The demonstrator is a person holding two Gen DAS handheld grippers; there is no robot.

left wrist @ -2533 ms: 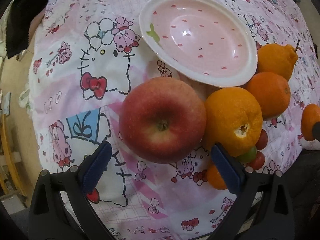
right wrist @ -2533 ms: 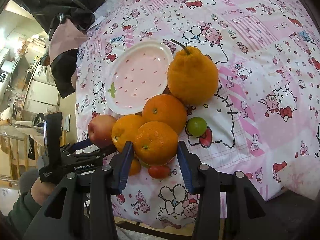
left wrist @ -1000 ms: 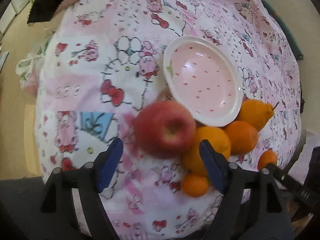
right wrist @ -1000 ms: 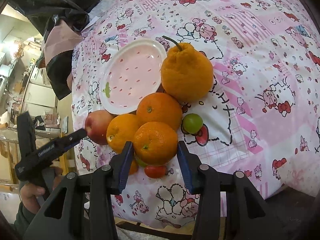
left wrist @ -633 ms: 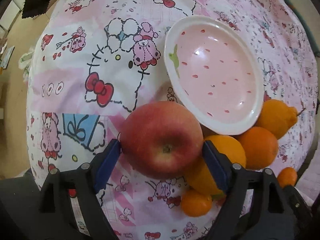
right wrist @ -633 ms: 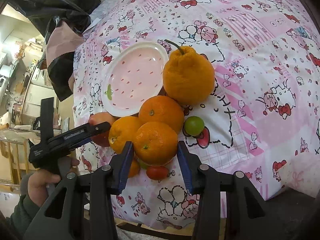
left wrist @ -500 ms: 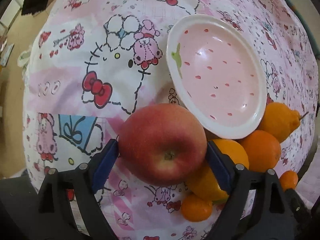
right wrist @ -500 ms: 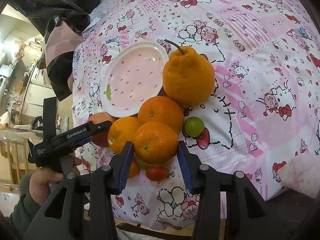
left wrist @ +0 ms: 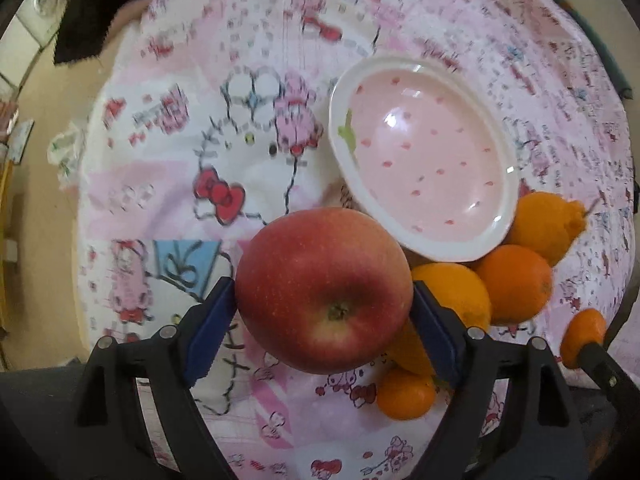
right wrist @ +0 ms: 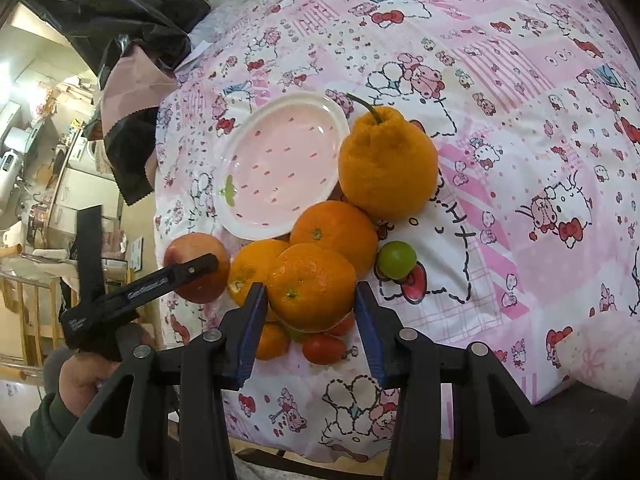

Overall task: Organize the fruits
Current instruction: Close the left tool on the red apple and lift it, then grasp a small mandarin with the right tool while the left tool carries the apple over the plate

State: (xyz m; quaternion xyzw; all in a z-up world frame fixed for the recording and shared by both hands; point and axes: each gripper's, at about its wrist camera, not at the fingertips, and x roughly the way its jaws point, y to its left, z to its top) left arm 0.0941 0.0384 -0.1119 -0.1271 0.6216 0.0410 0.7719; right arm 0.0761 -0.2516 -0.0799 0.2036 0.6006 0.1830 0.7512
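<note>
My left gripper [left wrist: 324,316] is shut on a red apple [left wrist: 324,292] and holds it above the cloth, just left of the pink strawberry plate [left wrist: 496,168]. The apple also shows in the right wrist view [right wrist: 188,252], between the left gripper's fingers [right wrist: 192,268]. My right gripper [right wrist: 310,316] is shut on an orange [right wrist: 312,286] at the front of the fruit pile. The plate [right wrist: 280,164] holds nothing.
Beside the plate lie a bumpy orange with a stem [right wrist: 386,164], two more oranges [right wrist: 336,232], a green lime [right wrist: 396,260], small tomatoes [right wrist: 324,348] and a small tangerine [left wrist: 406,394]. A dark cloth [right wrist: 128,160] hangs off the table's far left edge.
My left gripper closed on the apple and lifted it off the cloth, pulling back slightly. The right gripper stayed still on its orange.
</note>
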